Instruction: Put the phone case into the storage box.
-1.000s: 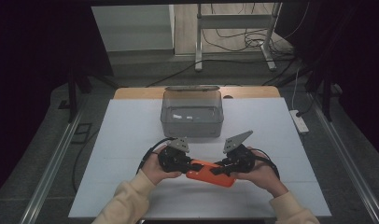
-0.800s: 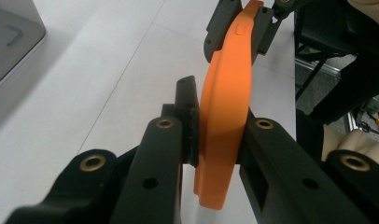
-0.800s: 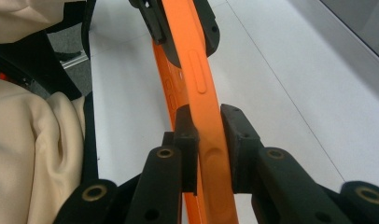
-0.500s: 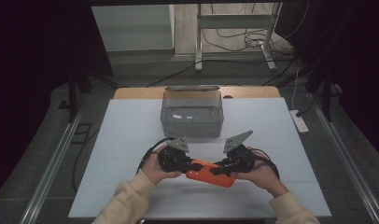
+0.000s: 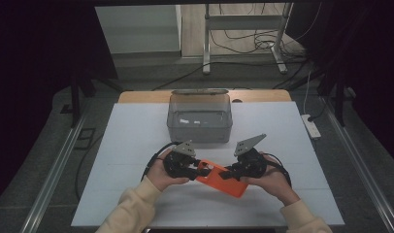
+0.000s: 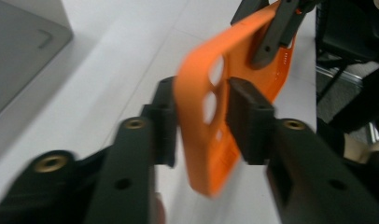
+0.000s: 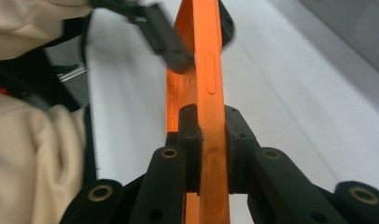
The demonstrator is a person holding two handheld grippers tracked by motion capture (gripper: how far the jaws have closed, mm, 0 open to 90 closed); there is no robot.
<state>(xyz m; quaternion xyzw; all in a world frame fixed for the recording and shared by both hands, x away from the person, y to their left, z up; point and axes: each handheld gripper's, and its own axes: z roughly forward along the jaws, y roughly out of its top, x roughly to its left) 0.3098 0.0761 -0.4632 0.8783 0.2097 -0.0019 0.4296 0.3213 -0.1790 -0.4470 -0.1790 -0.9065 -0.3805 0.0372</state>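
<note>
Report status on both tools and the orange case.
Right tool clamped on orange phone case. Left tool jaws just opened, case between them, gap at one pad. Case held off the table; grey bin behind, clear.

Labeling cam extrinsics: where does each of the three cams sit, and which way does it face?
High view: fixed above the person's side, facing forward and down on the white table and grey bin; forearms, hands, left gripper, right gripper show.
Left gripper view: on the left gripper, along its jaws, just opened, off the orange phone case.
Right gripper view: on the right gripper, clamping the case's edge; a sleeve shows.
Shared: the case.
</note>
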